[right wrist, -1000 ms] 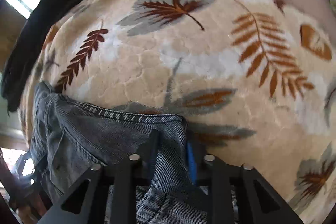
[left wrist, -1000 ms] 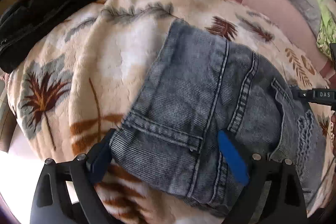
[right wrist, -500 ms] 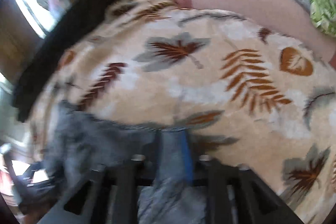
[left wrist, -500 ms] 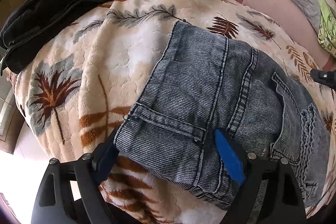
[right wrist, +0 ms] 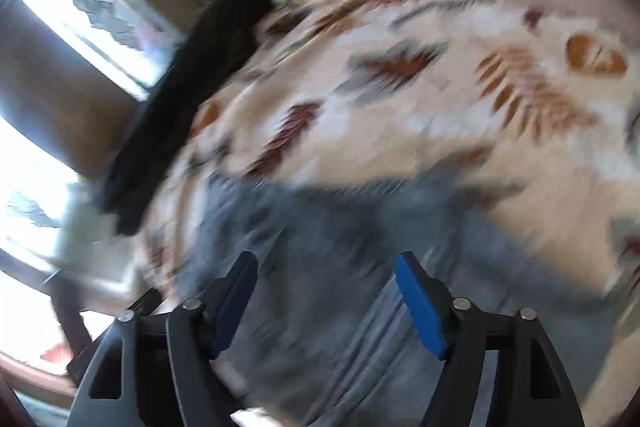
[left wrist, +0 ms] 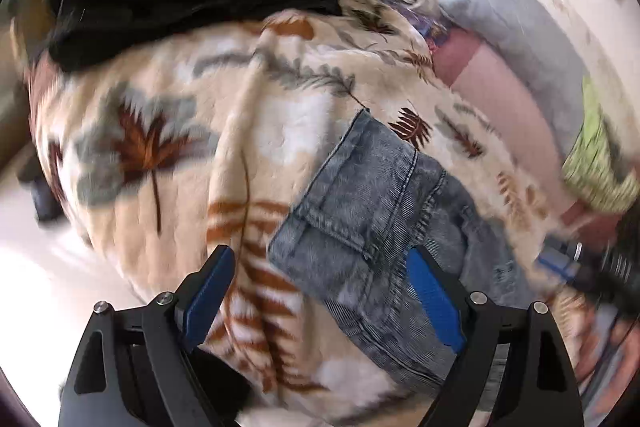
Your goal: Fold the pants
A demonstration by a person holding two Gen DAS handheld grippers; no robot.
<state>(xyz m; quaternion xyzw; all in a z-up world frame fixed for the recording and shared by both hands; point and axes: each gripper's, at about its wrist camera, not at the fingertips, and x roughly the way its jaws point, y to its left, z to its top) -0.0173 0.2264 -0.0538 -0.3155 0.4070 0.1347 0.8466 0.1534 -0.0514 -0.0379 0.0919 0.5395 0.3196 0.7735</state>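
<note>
Jeans (left wrist: 384, 227), grey-blue denim folded into a compact block, lie on a leaf-print blanket (left wrist: 160, 147) beside a black garment (left wrist: 192, 3). From the left: the left gripper (left wrist: 320, 291) hangs just above the bundle's near corner, jaws wide, gripping nothing. The right gripper (right wrist: 326, 297) (its view is blurred) has just been opening its jaws; they stand apart over the denim, pads clear of it. The release looks done, so both tongs are best lifted straight away, without snagging the folded edge.
</note>
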